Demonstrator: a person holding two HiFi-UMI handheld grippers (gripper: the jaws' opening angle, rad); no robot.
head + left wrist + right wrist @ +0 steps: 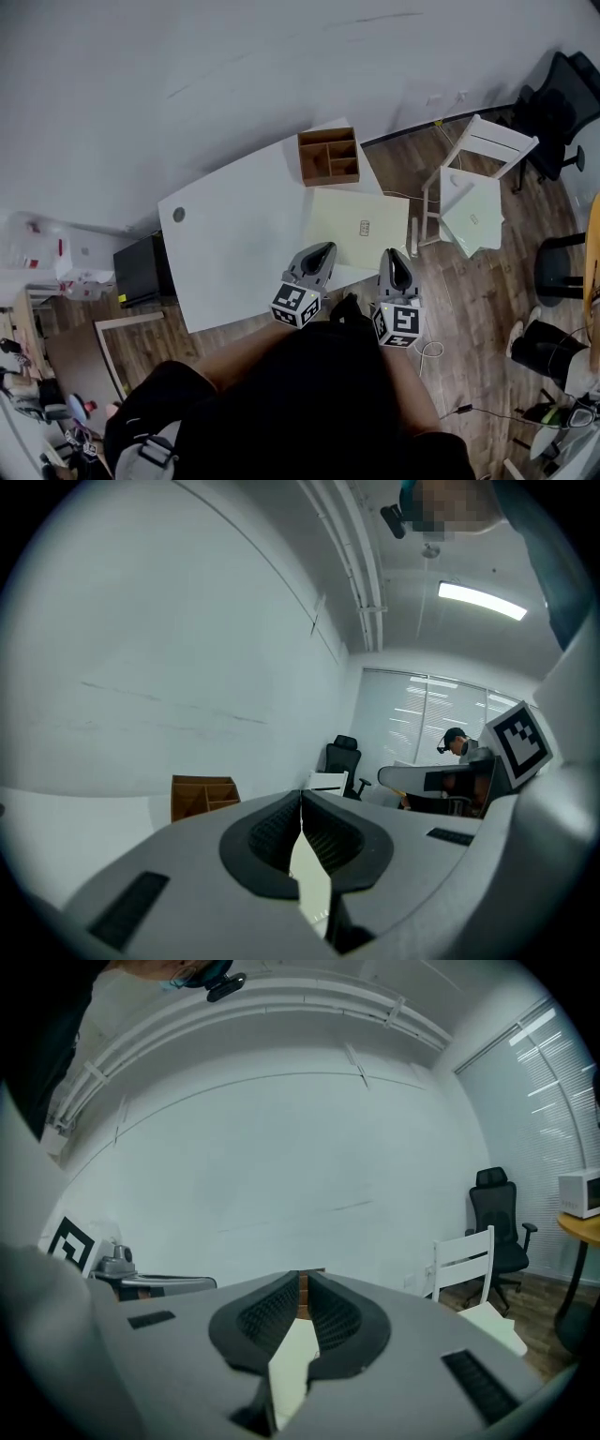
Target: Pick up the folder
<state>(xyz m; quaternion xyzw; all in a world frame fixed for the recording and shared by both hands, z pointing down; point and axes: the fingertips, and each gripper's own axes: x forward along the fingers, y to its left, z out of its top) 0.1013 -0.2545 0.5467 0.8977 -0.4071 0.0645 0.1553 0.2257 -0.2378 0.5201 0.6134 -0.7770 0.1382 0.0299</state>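
On the near right part of the white bench (pixel 234 234) lies the folder (pixel 361 220), pale yellow-green and flat. Its longer side seems to run across in front of the person. Whether its right side passes the bench's edge I cannot tell.

Both grippers hang at its near edge, pointing away from the person and a little downward. The left gripper (pixel 322 251) has its tip over the folder's near left part, and the right gripper (pixel 394 255) is at the near right corner. Neither looks clearly nearer than the other. Each has its jaws pressed together with nothing between them; in each gripper view only the pale sheet shows below the closed tips. To my eye, the jaws would have to part before the folder's edge could go between them.

Beyond the folder, at the far end of the bench, stands a brown wooden organizer (pixel 329 156). The wall (pixel 234 66) behind is plain white. To the right, on the wood floor (pixel 469 309), a white chair (pixel 487 141) carries another pale sheet (pixel 473 214).
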